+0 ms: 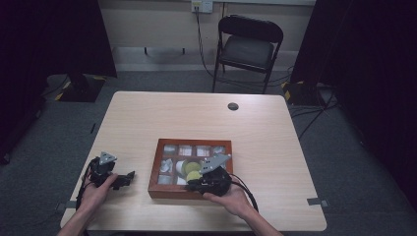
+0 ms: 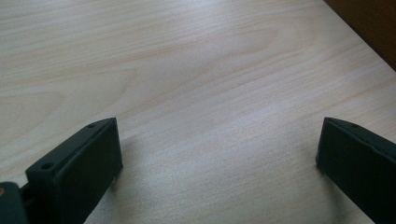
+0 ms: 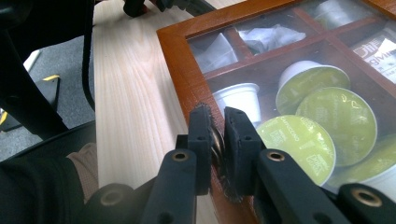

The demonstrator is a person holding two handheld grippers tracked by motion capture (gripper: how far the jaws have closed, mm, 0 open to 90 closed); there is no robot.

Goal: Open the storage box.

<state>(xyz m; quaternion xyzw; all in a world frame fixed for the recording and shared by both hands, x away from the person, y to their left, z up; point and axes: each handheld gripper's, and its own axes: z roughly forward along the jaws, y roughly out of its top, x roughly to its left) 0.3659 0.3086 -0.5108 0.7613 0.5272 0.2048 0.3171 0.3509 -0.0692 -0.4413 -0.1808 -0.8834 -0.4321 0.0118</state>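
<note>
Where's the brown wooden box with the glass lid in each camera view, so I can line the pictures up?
High view: the brown wooden glass-lidded box lies centre-front on the table, with the right hand-held gripper at its near edge.
Left gripper view: dark brown patch in the top right corner, likely its side.
Right gripper view: upper right, jaws clamped at its rim.
Shared landmark: the pale wooden tabletop.

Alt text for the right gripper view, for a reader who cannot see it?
The right claw, jaws shut, pinches a small metal catch on the front edge of a wooden box with a glass lid. Under the glass lie green-lidded coffee capsules and a white capsule.
</note>
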